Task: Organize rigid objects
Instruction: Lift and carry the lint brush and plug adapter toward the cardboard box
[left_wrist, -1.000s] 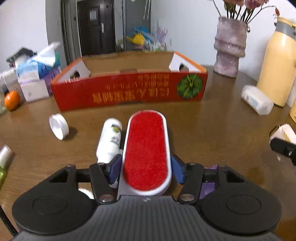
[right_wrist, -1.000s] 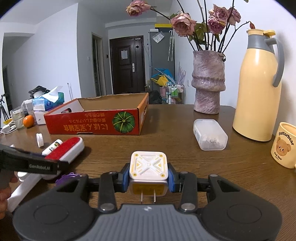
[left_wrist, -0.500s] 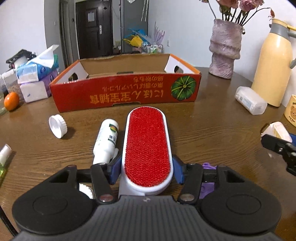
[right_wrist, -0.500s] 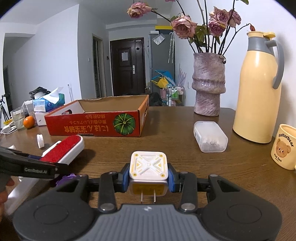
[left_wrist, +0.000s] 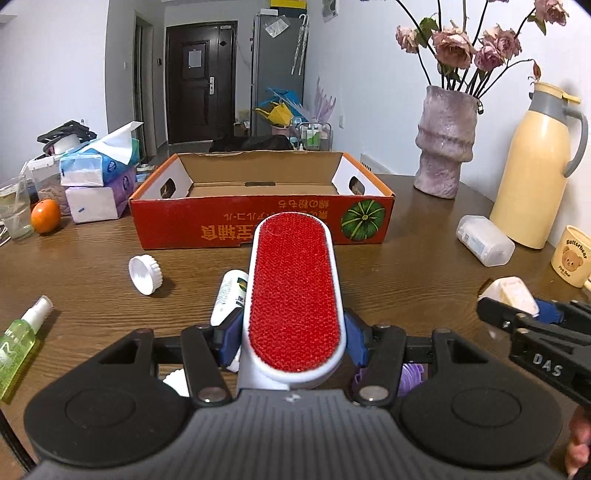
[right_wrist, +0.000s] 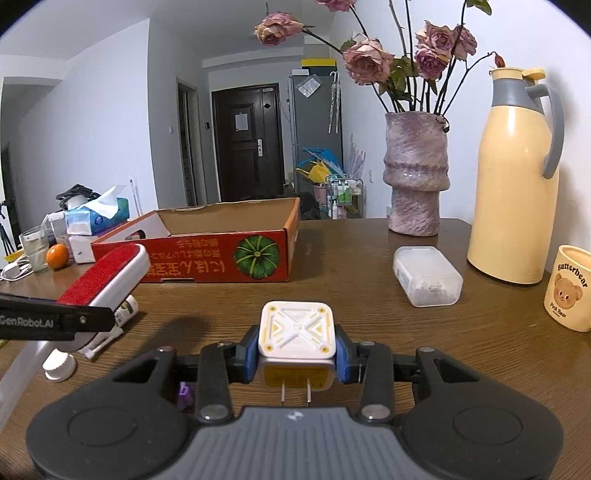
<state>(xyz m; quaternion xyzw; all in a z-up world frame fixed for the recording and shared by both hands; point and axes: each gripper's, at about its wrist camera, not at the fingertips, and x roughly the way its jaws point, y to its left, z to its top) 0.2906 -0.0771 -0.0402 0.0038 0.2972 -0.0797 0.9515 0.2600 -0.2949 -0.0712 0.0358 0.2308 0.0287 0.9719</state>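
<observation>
The left tool is closed on the lint brush; both blue pads press the white body near its base, and the red bristle face points upward. The brush is clear of the bench and projects forward toward the red cardboard box, its tip overlapping the box's near wall in the left wrist view. The right tool is closed on the white plug adapter, gripped at its sides with the two prongs pointing back toward the camera. The adapter hangs above the bench, well short of the box.

The box interior appears empty. Loose items lie on the bench: a white bottle just beside and below the brush, a white cap, a green spray bottle, and a clear plastic case. A vase, a yellow thermos jug and a bear mug stand to the right.

Probable hazards:
- The brush is held near one end only. Its long free end may pivot downward in the pads, or strike the box's near wall if the approach is too low.
- The white bottle lies close under the brush and may be knocked and rolled.
- The two tools sit near each other; simultaneous travel toward the box risks collision.
- The adapter's smooth sides may slip under a light grip.
</observation>
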